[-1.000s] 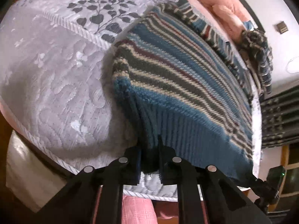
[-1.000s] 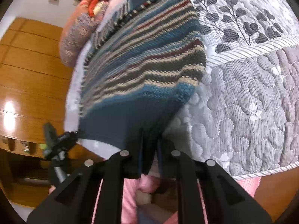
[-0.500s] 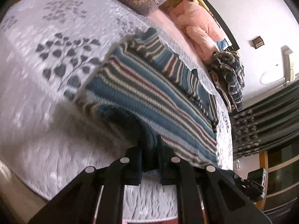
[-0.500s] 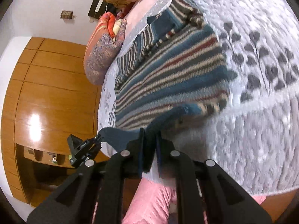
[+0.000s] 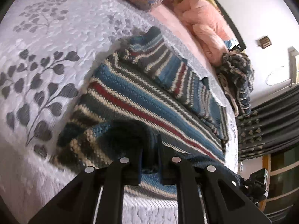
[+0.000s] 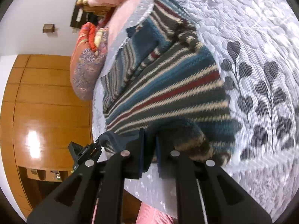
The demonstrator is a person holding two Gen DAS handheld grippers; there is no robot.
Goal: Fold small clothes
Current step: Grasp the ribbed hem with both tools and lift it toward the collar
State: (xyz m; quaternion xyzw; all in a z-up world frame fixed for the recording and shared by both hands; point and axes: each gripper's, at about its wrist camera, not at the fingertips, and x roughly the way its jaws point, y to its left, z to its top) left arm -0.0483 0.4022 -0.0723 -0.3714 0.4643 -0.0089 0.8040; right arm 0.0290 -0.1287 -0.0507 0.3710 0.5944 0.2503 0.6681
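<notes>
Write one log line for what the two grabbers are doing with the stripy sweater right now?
step: fold hem up | left gripper: shut on striped sweater | right gripper: shut on striped sweater | surface: quilted bedspread

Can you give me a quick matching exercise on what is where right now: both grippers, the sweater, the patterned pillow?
Things:
1. left gripper
2. right gripper
3. striped sweater
4. patterned pillow

States:
A. lies at the head of the bed, apart from the sweater
B. shut on the hem at the sweater's left corner
C. spread on the grey quilt, hem lifted and curling toward the collar
D. shut on the hem at the sweater's right corner

Pairs: 1-B, 2-D, 3-C, 4-A
</notes>
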